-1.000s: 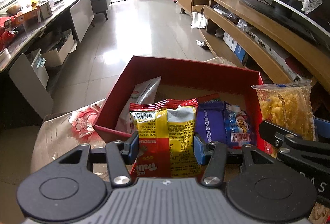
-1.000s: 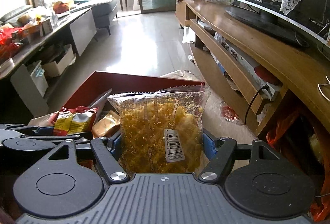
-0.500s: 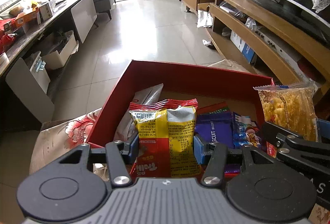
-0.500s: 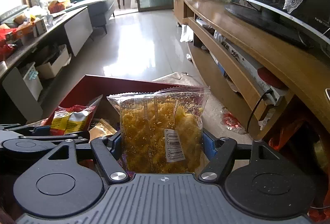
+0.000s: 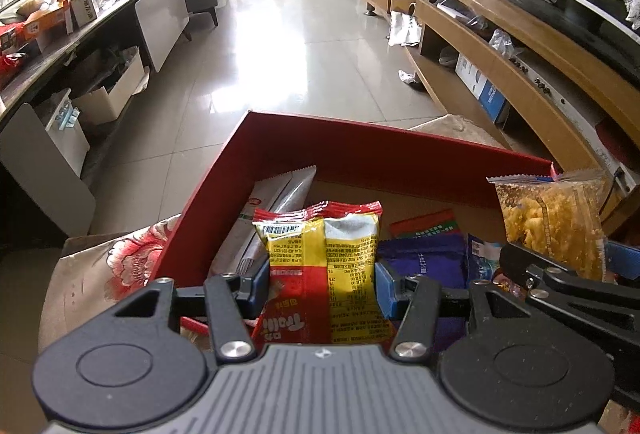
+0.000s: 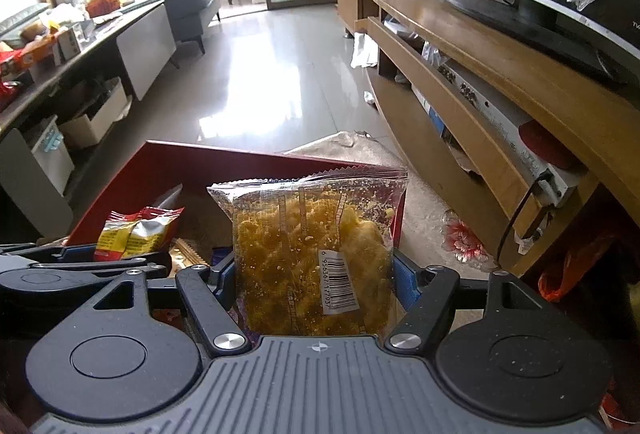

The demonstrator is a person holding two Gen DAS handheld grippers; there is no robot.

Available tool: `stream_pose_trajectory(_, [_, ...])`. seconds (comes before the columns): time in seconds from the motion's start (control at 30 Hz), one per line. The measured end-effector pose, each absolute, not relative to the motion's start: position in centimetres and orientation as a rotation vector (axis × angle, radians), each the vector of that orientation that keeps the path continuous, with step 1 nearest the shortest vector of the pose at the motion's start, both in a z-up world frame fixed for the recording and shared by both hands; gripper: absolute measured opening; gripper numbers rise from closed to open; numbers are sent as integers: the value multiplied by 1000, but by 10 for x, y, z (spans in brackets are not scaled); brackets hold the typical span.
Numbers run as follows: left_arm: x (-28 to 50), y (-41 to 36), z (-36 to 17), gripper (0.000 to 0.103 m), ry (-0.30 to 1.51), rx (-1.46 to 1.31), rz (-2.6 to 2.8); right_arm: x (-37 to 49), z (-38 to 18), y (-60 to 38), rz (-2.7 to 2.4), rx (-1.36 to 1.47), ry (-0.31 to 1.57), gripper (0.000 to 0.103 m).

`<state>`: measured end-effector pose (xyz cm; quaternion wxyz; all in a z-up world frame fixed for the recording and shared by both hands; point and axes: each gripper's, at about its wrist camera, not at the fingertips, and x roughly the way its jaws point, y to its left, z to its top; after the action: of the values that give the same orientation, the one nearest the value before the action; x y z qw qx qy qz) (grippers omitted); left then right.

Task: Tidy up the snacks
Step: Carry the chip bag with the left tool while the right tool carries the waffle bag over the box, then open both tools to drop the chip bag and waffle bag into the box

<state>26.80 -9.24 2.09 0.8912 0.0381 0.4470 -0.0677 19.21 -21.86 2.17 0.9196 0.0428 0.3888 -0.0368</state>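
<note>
My left gripper [image 5: 322, 288] is shut on a yellow and red snack packet [image 5: 320, 266] and holds it upright over the near part of a red box [image 5: 360, 150]. My right gripper [image 6: 314, 282] is shut on a clear bag of yellow snacks [image 6: 312, 254], upright at the box's right side; that bag also shows in the left wrist view [image 5: 552, 226]. In the box lie a purple biscuit packet [image 5: 424, 258], a white and silver packet [image 5: 276, 202] and a green and red packet [image 5: 428, 226]. The left gripper's packet shows in the right wrist view [image 6: 136, 232].
The red box [image 6: 200, 162] sits on a flowered cloth [image 5: 120, 262]. A long wooden TV stand [image 6: 500, 82] runs along the right. A cluttered counter [image 5: 60, 42] with white cabinets runs along the left. Tiled floor [image 5: 280, 46] lies beyond the box.
Both grippers have risen a little with their packets still held; the box now sits lower in both views and more of its inside shows.
</note>
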Motion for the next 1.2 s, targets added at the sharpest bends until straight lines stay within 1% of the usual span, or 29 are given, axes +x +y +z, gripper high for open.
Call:
stream_pose_trajectory(0.43, [283,-87,12,53,955,59,-122,206,10,-214,-62,57,809,79])
stream_pose_trajectory(0.57, [285,-84,12,54,960,55,-114,210,9,-212,-48,58,815,80])
stream_pose_trajectory(0.77, [286,-76,17,55,956,29,-114,212,8,-214,-26,95,819,83])
stream_pose_trajectory(0.93, [282,-70,24,59,943,10,-120,210,14,-213,-19,95,803,87])
stream_pose_trajectory(1.2, [264,-73,37,59,929,7,-167,199,20,-214,-33,58,802,87])
